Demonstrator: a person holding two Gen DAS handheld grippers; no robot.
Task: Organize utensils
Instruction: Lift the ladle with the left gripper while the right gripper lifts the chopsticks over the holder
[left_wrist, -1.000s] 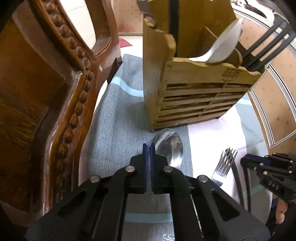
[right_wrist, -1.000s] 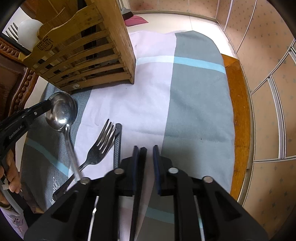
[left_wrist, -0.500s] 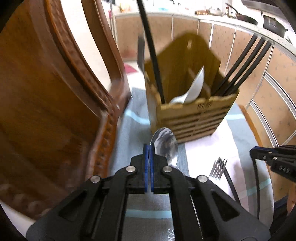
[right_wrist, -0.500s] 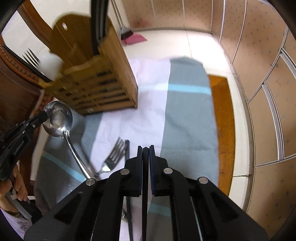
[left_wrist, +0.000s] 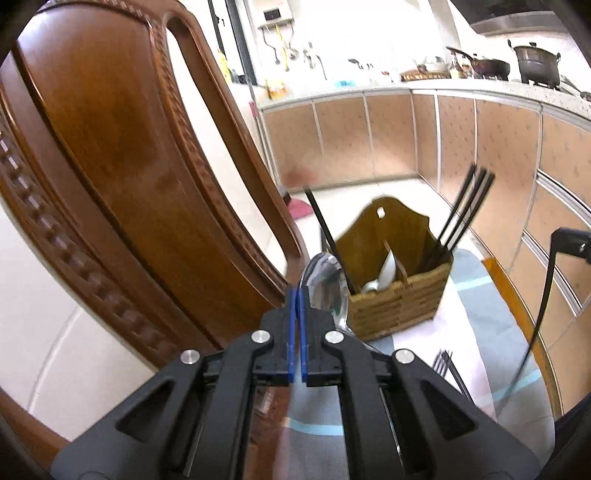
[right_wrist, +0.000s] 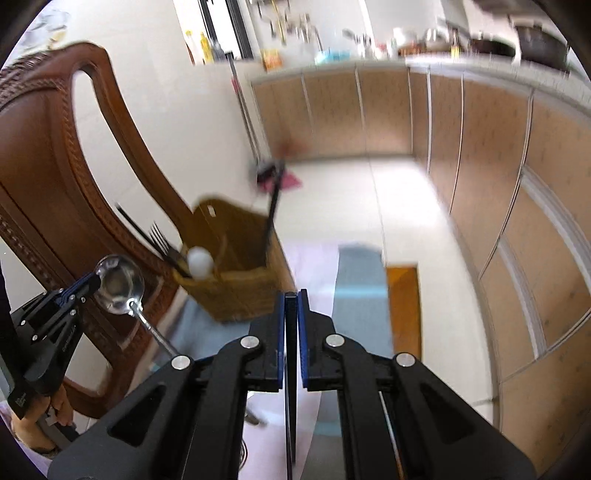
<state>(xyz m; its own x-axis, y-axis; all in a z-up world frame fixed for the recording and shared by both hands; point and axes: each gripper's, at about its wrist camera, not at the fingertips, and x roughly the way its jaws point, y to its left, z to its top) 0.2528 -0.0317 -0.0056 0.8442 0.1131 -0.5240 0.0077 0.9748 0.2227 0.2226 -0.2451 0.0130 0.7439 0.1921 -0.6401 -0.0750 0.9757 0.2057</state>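
My left gripper (left_wrist: 298, 295) is shut on the rim of a metal spoon (left_wrist: 325, 284), held in the air in front of the wooden utensil holder (left_wrist: 399, 302). In the right wrist view the left gripper (right_wrist: 90, 282) shows at the left with the spoon (right_wrist: 118, 286), its handle hanging down. My right gripper (right_wrist: 291, 295) is shut on a black chopstick (right_wrist: 290, 406) that runs down between its pads; from the left wrist view this chopstick (left_wrist: 543, 302) dangles from the right gripper (left_wrist: 570, 240). The holder (right_wrist: 236, 291) contains black chopsticks, a fork and a white spoon.
A fork (left_wrist: 443, 360) and another black chopstick (left_wrist: 458, 380) lie on the striped tablecloth (left_wrist: 491, 314). A carved wooden chair (left_wrist: 110, 147) stands close on the left, right behind the holder. Kitchen cabinets (right_wrist: 498, 166) line the back and right.
Both grippers have risen and tilted upward. The spoon and the black chopstick came up off the cloth with them, and the holder now lies lower and farther in both views.
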